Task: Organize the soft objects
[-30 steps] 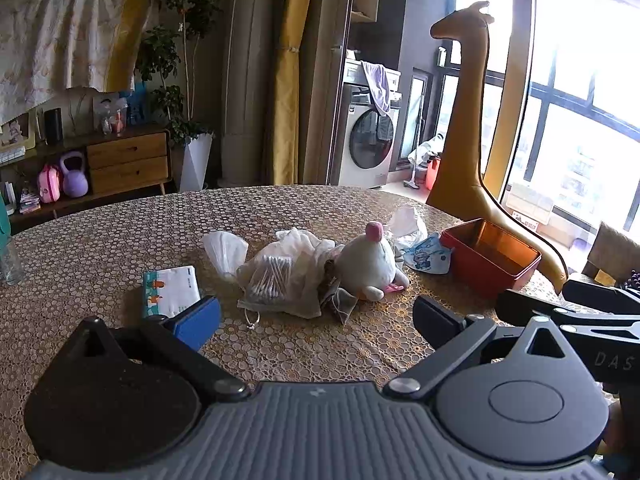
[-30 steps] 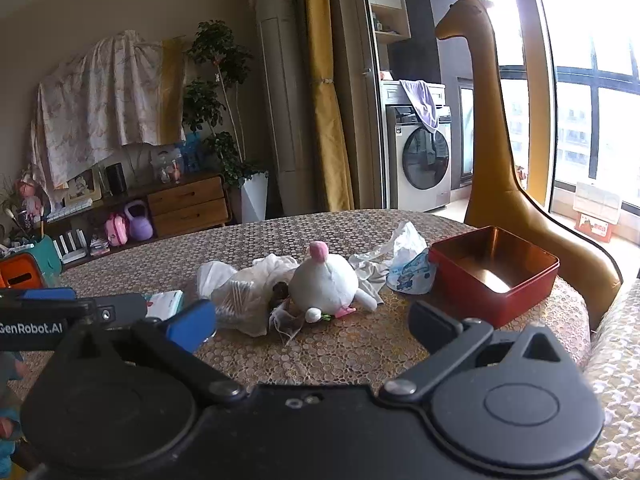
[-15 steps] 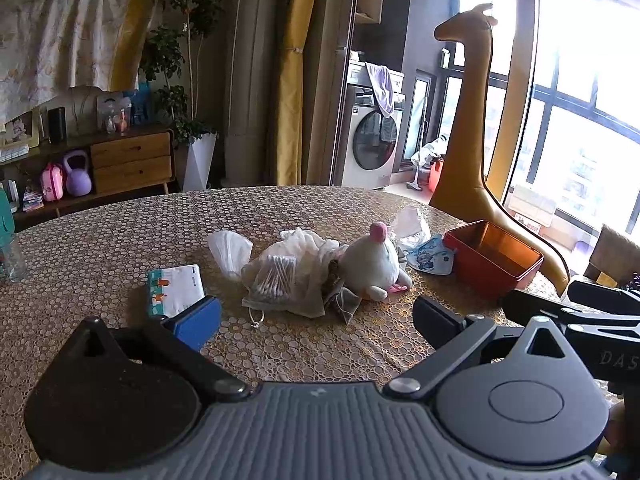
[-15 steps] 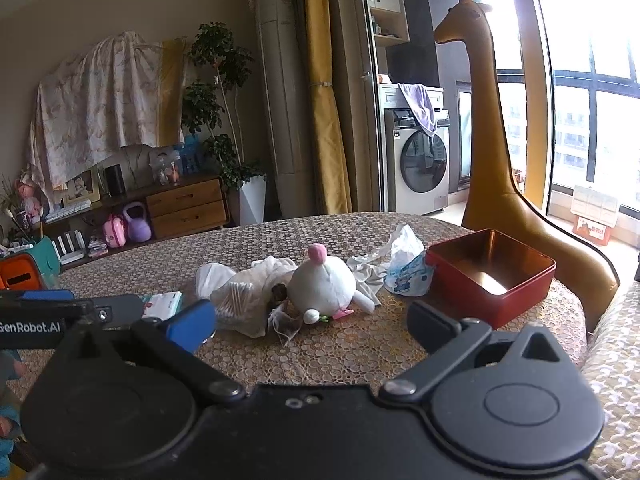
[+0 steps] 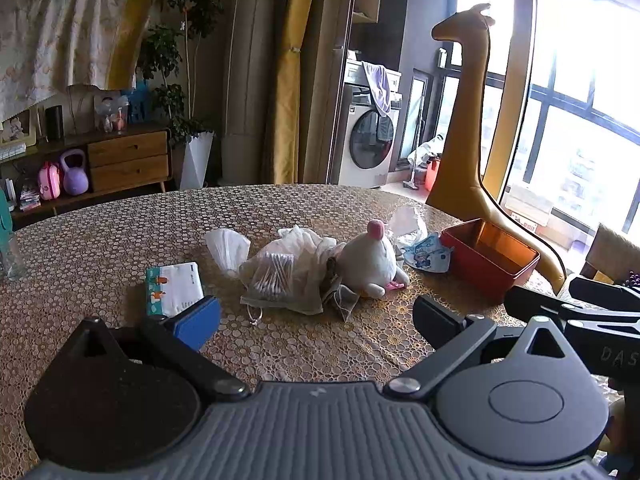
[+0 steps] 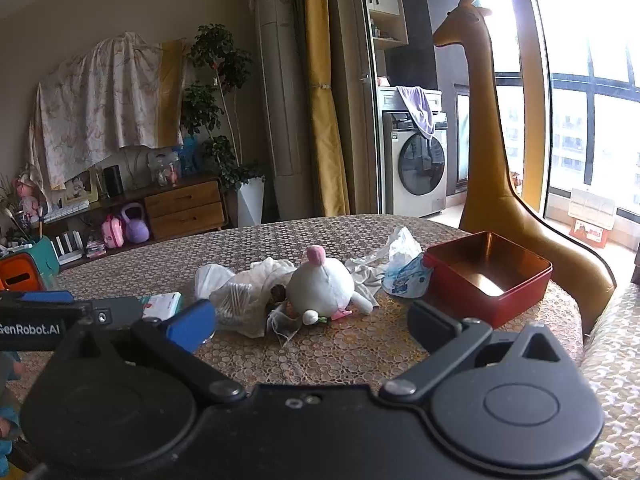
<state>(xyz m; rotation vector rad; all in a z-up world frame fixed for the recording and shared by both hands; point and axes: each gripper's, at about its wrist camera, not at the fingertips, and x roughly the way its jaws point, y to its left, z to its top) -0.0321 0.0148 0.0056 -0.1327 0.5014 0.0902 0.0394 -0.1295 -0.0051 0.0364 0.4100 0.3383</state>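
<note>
We have barely shifted since earlier: left gripper (image 5: 316, 316) and right gripper (image 6: 312, 320) both gape wide, empty (hovering short of the white plush toy (image 5: 370, 262)).

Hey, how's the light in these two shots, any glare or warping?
Left wrist view: the window is blown out, straight frames bow, and the plush toy stays sharp. Right wrist view: glare whitens the window, and the red box is clear.

Both wrist views low over table (image 5: 120, 240), facing window side, sharing plush toy (image 6: 322, 288), right nearer tin (image 6: 486, 280)
</note>
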